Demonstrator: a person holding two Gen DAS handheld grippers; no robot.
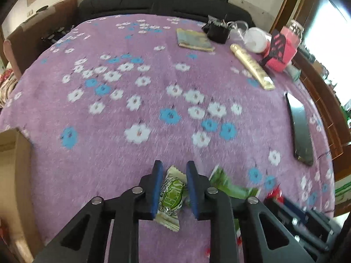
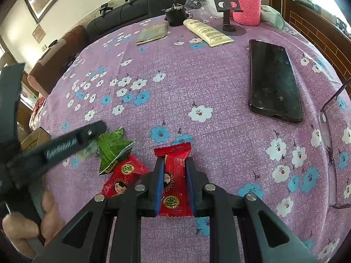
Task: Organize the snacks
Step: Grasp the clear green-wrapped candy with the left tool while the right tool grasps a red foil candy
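A small green candy (image 1: 171, 197) is seen between the two blue pads of the left claw (image 1: 174, 191) at the bottom middle of the left wrist picture. The left pad is touching the wrapper, but a thin gap is seen by the right pad, so it cannot be told if the candy is pinched tight. A bigger green packet (image 1: 230, 184) is seen just to the right of this claw, lying on the purple flowered counter (image 1: 153, 76). A brown cardboard box (image 1: 13, 164) is seen at the left edge of that picture. In the right wrist picture, a red candy bar (image 2: 174, 175) is pinched by the right claw (image 2: 174, 179) at the bottom middle, with both pads pressed on its sides. A second red candy (image 2: 122, 177) with a little face on it is seen just left of the bar, and its top is touched by the green packet (image 2: 111, 149). A black phone (image 2: 274, 81) is lying flat at the right of that picture, well apart from the candies. A cream tube (image 2: 208, 32) and a pink knitted cup (image 2: 246, 4) are seen at the top.
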